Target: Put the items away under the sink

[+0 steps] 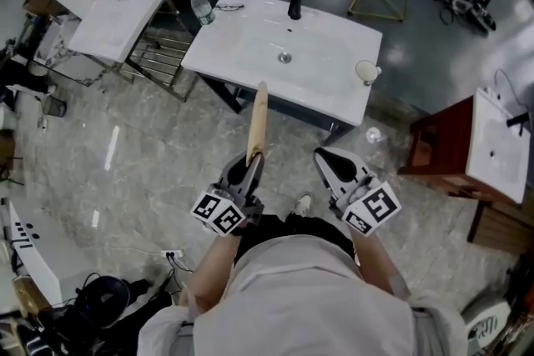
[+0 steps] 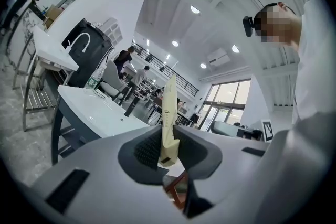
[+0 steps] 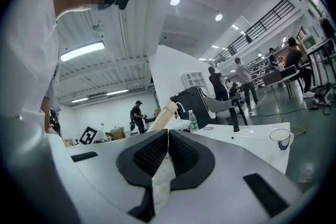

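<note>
1. The left gripper point(image 1: 253, 158) is closed narrowly on a long, flat tan item point(image 1: 259, 117), with both pads pressed against its lower end.
2. In the left gripper view, the tan item point(image 2: 169, 107) stands up out of the left gripper point(image 2: 168, 132) and tapers above the jaw tips. It is seen almost edge-on, so I cannot tell what kind of item it is.
3. The right gripper point(image 1: 327, 152) is held level, just to the right of the left one. In the right gripper view its jaws point(image 3: 167, 132) meet at the tips and hold nothing.
4. From the right gripper, the tan item point(image 3: 164, 114) shows ahead and to the left, slanting away.
5. A white sink counter point(image 1: 334, 87) stands ahead of both grippers. In the head view, the far tip of the tan item overlaps its near edge.
6. A black faucet point(image 1: 294, 2) rises at the far side of the counter, beyond the basin drain point(image 1: 284, 57).
7. A water bottle point(image 1: 201, 7) stands on the far left corner of the counter, ahead and left of the left gripper.
8. A cup point(image 1: 365, 72) sits on the right end of the counter, ahead and slightly right of the right gripper.
</note>
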{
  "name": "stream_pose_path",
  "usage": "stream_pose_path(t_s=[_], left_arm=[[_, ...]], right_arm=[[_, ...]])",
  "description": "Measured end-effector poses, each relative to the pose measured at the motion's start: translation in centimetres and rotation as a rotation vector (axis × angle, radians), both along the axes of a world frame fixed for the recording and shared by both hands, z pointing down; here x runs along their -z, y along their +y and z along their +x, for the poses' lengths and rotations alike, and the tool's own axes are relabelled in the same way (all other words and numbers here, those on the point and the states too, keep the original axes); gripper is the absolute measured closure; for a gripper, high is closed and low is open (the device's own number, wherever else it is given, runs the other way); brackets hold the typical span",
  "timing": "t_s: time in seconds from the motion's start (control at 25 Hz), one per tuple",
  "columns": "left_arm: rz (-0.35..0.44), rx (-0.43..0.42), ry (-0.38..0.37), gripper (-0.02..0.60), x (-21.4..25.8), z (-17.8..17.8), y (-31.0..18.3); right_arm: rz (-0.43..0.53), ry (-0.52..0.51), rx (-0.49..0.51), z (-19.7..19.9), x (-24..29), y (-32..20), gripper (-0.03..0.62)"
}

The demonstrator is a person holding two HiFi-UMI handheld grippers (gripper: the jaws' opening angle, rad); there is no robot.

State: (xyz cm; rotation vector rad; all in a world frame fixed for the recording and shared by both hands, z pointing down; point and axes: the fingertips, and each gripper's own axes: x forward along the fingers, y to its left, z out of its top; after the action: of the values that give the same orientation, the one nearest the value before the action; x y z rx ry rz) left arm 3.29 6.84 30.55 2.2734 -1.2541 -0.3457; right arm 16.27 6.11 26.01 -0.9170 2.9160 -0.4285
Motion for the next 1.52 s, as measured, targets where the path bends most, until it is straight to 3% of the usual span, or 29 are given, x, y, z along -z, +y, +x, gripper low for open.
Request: stream_pose_path(t_s=[0.44, 0.96, 1.2, 1.52], left_arm=[[0.037, 0.025, -0.02, 0.528, 0.5, -1.4, -2.2], [0.042, -0.069, 0.007, 0.528, 1.8, -5.5, -8.9], [0.059, -0.119, -0.003, 0.528, 1.6, -7.9, -11.5], [0.016, -0.132, -0.043, 0.528, -1.1, -10.8, -14.9]], right_arm=[[0.034, -0.003, 0.016, -0.8, 0.8, -1.8, 0.56], [0.006, -0.014, -0.056, -6.0, 1.8, -6.9, 0.56], [0.003, 0.012, -0.123, -8.3, 1.7, -8.7, 0.56], [-0.033, 0.076, -0.234, -8.8, 0.0, -10.5, 0.56]])
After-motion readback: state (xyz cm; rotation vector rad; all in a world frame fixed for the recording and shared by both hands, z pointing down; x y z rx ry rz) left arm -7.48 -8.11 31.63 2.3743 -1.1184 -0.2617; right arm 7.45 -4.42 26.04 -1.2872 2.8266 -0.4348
